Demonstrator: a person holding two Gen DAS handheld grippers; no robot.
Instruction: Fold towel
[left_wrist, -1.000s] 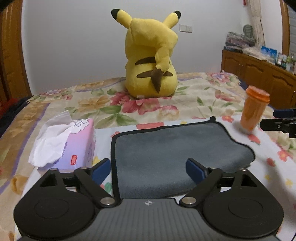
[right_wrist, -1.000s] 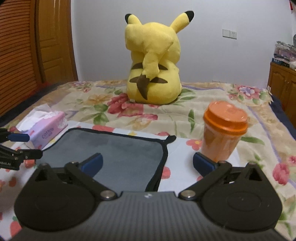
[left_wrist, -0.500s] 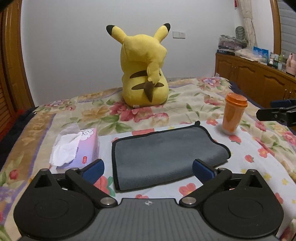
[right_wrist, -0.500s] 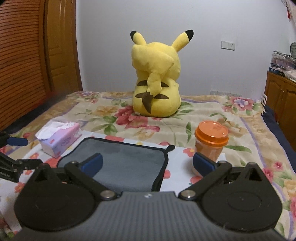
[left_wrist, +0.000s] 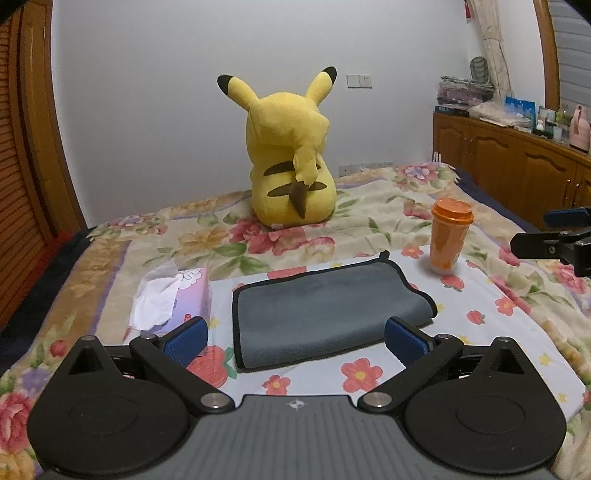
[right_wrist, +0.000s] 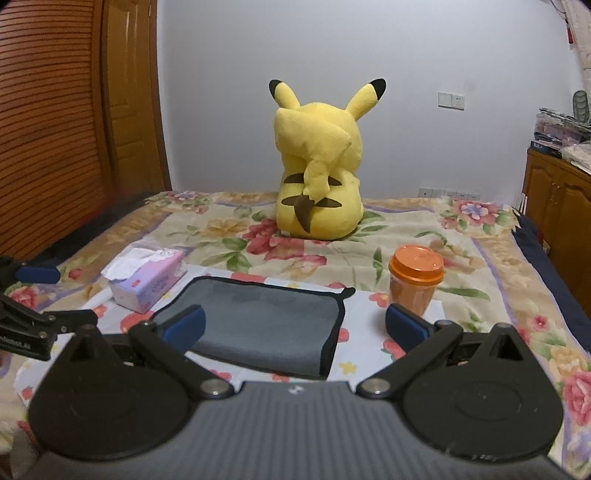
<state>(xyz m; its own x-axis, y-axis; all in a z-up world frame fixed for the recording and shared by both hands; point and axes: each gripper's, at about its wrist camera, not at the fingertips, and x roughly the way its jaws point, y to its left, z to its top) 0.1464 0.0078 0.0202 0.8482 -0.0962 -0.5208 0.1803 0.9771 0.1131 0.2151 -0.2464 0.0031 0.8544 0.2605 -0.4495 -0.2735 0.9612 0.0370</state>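
Both grippers had drawn back and risen, so the towel (left_wrist: 325, 310) looked smaller, lying folded between tissue box (left_wrist: 177, 299) and orange cup (left_wrist: 448, 236). Left gripper (left_wrist: 295, 338) and right gripper (right_wrist: 293, 319) hovered level, jaws wide, empty. Bumping the cup could topple it.

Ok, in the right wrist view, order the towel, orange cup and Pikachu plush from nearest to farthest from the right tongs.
1. Towel, lying just ahead, toward the left finger.
2. Orange cup, standing behind the right finger.
3. Pikachu plush, far back on the bed, centre.
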